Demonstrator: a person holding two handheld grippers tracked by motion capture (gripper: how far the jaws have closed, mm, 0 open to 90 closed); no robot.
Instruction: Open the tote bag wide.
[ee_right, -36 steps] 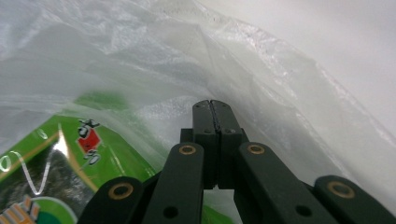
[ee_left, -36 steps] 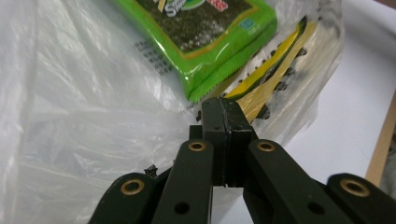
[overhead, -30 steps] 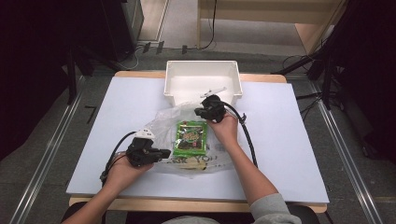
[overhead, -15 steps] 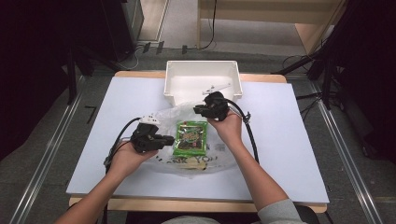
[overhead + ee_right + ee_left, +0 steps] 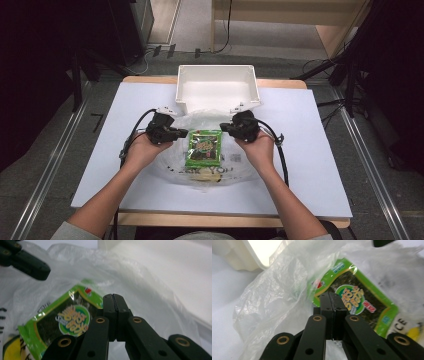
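A clear plastic bag [image 5: 200, 175] lies on the white table with a green seaweed snack packet [image 5: 204, 147] inside it. My left gripper [image 5: 184, 133] is at the packet's left and my right gripper [image 5: 224, 129] at its right, each at the bag's far rim. In the left gripper view the jaws [image 5: 332, 296] are pressed together on the film of the bag [image 5: 274, 297], with the packet [image 5: 357, 302] just behind. The right gripper [image 5: 113, 296] is likewise shut on the bag [image 5: 140, 277] over the packet [image 5: 67, 320]. Both pairs of jaws have just closed tighter.
An open white tray [image 5: 217, 69] stands just beyond the bag at the table's far edge; its corner [image 5: 234, 257] is close on the left. Cables trail from both grippers. The left gripper's jaw [image 5: 25, 262] crosses the right gripper view's top left.
The left gripper has moved away from the person to the bag's far rim. The right gripper has shifted rightward. The bag's mouth is now stretched between them.
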